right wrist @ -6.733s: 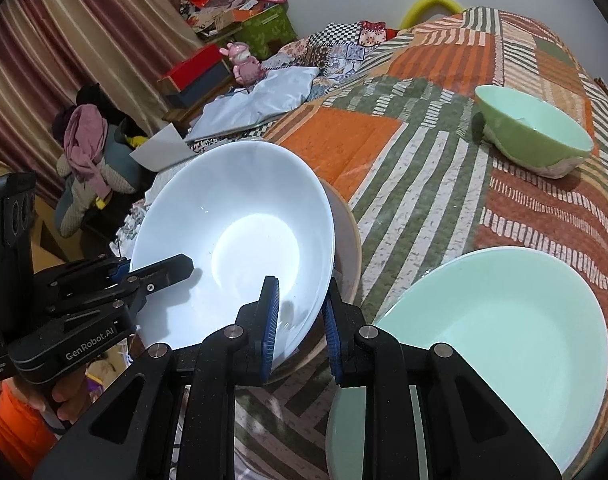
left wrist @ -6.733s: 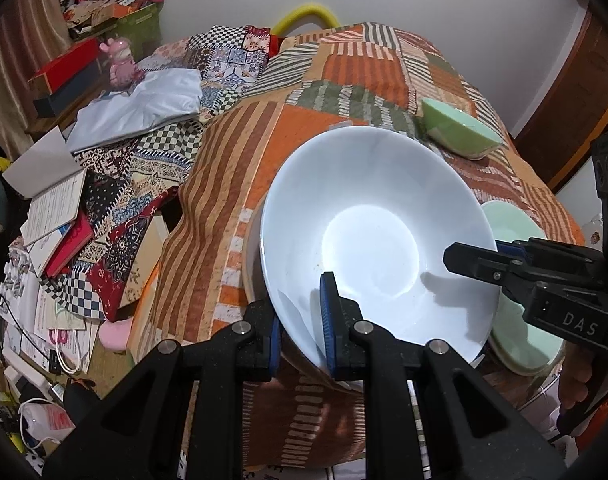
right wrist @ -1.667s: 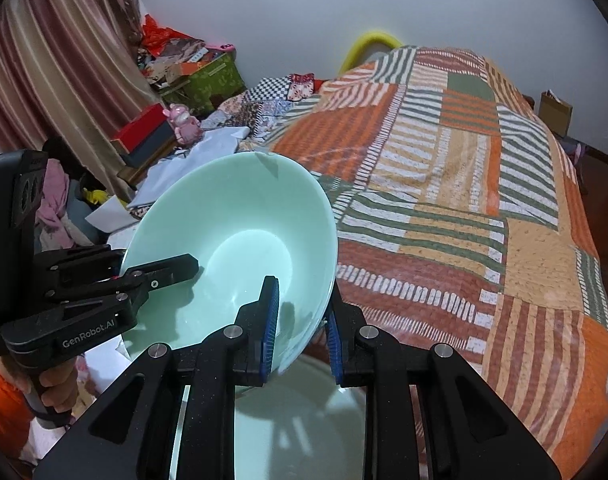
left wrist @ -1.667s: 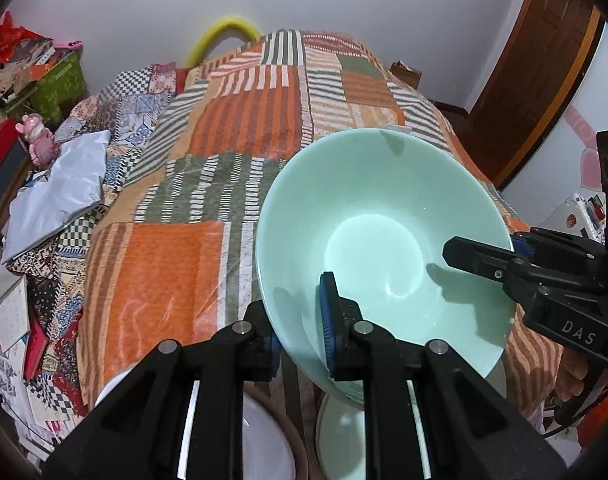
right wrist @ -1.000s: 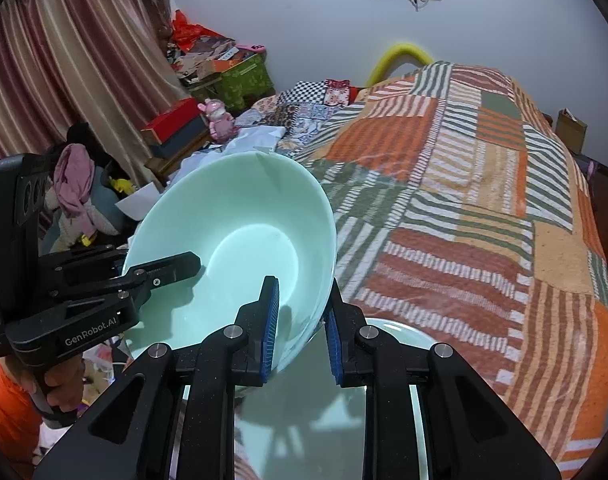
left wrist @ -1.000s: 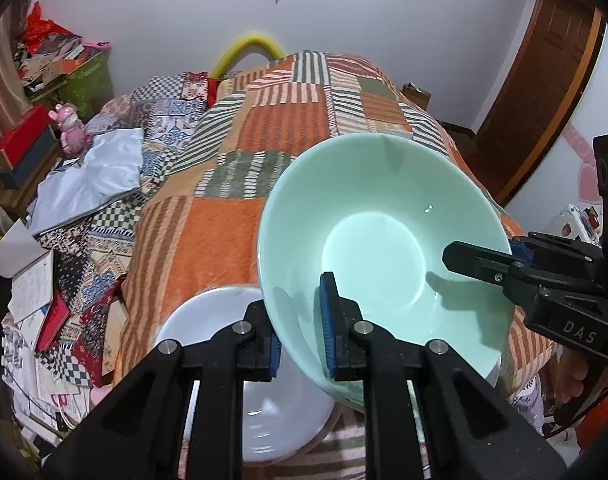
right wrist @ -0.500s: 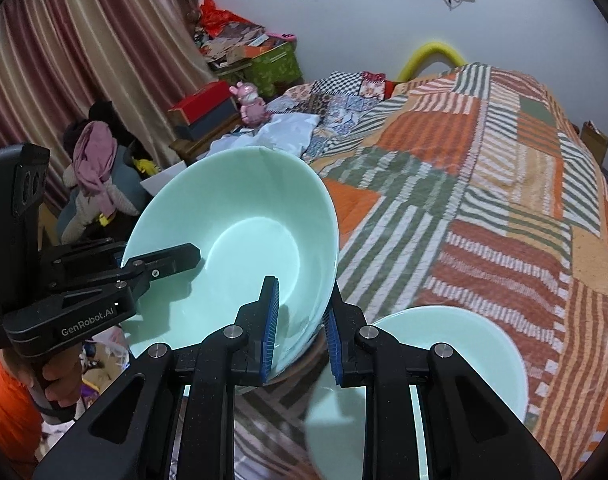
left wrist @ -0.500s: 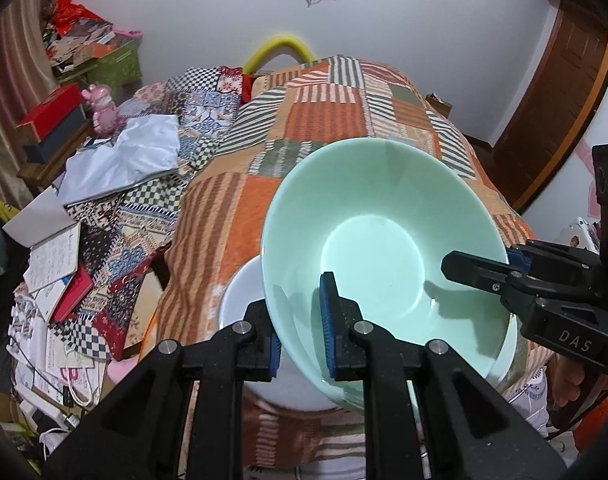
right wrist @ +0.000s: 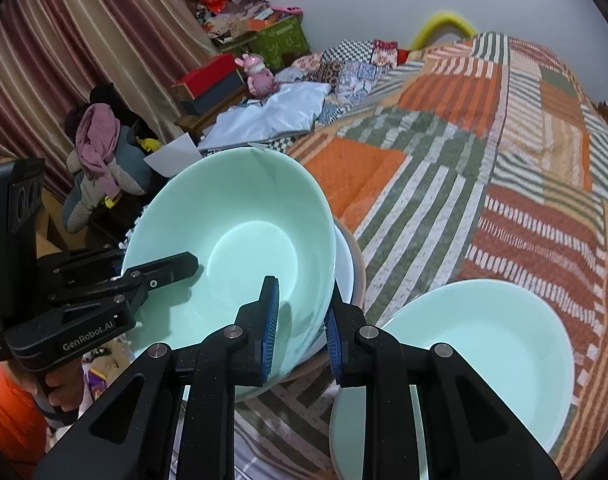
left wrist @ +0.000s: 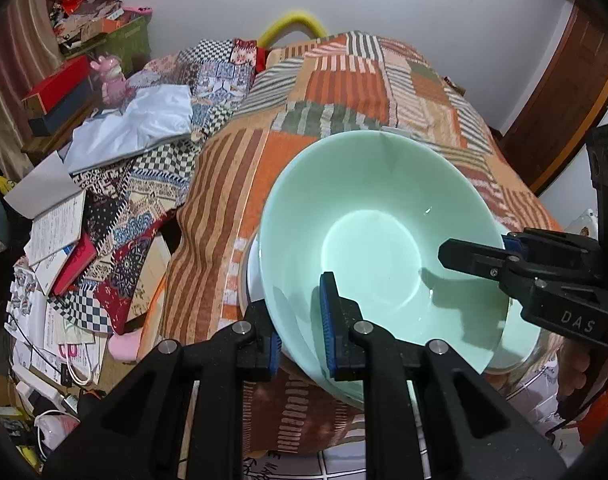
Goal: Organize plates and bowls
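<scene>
Pinching opposite rims of the green bowl (left wrist: pixel 375 240) with my left gripper (left wrist: pixel 302 322) and right gripper (right wrist: pixel 300 322) clamped shut keeps it level above the white bowl (right wrist: pixel 345 264) for nesting.

Green bowl (right wrist: pixel 240 220) in both claws, over white bowl (right wrist: pixel 345 264), beside green plate (right wrist: pixel 483 344).

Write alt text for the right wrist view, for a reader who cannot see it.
Both grippers, the right gripper and the left gripper, clamp opposite rims of a mint green bowl held over a white bowl on a patchwork bedspread. A pale green plate lies to the right.
</scene>
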